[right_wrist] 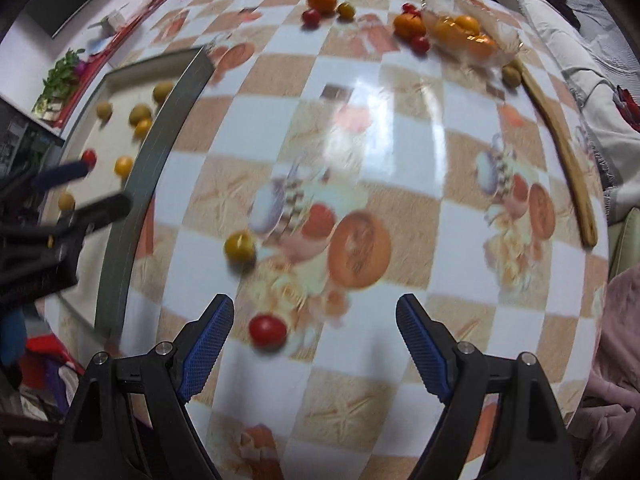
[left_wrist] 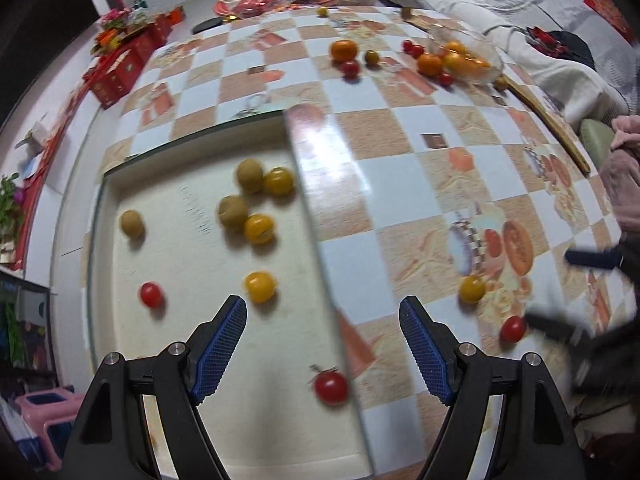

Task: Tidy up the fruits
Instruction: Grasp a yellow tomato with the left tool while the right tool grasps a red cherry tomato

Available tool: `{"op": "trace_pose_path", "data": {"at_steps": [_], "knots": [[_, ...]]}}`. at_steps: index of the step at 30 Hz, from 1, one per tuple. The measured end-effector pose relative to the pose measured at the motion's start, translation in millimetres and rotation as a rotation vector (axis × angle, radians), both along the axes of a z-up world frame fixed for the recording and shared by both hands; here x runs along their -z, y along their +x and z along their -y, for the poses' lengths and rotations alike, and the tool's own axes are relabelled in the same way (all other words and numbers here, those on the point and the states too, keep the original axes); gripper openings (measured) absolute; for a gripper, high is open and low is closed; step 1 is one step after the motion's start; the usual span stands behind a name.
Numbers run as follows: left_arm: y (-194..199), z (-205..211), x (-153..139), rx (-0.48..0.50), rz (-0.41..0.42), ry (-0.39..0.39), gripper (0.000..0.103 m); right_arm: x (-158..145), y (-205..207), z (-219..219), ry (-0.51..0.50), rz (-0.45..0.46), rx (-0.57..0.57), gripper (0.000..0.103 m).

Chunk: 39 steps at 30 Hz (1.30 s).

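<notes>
Mid-sort: left gripper (left_wrist: pixel 322 322) open and empty above the tray (left_wrist: pixel 120 168), right gripper (right_wrist: pixel 315 322) open and empty over the checkered table (right_wrist: pixel 400 160). Next, probably: closing on the red tomato (right_wrist: pixel 267 330) or yellow fruit (right_wrist: pixel 239 246) nearby. More fruit near the glass bowl (right_wrist: pixel 500 54). Motion-blurred; kinds of fruit unclear.

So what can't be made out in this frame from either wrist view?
- Contents of the clear glass bowl: right wrist view, blurred; orange fruits can't be counted.
- White rectangular tray: left wrist view, near edge hidden behind the left claw.
- Right claw: left wrist view, motion-smeared and cut off by the frame edge.
</notes>
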<state>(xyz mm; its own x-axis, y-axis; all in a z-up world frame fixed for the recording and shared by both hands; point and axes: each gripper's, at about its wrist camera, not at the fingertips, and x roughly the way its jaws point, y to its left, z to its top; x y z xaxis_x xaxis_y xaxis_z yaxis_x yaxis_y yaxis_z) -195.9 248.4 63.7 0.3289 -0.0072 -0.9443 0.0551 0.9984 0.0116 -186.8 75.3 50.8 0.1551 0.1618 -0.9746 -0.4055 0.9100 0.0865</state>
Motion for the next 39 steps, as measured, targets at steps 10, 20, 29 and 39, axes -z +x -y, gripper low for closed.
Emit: {"op": "trace_pose_path", "data": {"at_steps": [10,20,29,39], "knots": [[31,43,15,0.104,-0.066,-0.119,0.080,13,-34,-12,-0.002,0.087,-0.060,0.066],[38,65,36,0.163,-0.130,-0.140,0.080,23,-55,-24,-0.040,0.214,-0.171,0.057],[41,81,43,0.208,-0.160,-0.121,0.077,25,-61,-27,-0.028,0.242,-0.214,0.026],[39,110,46,0.254,-0.138,-0.060,0.025,24,-65,-6,-0.027,0.213,-0.195,0.026]]}}
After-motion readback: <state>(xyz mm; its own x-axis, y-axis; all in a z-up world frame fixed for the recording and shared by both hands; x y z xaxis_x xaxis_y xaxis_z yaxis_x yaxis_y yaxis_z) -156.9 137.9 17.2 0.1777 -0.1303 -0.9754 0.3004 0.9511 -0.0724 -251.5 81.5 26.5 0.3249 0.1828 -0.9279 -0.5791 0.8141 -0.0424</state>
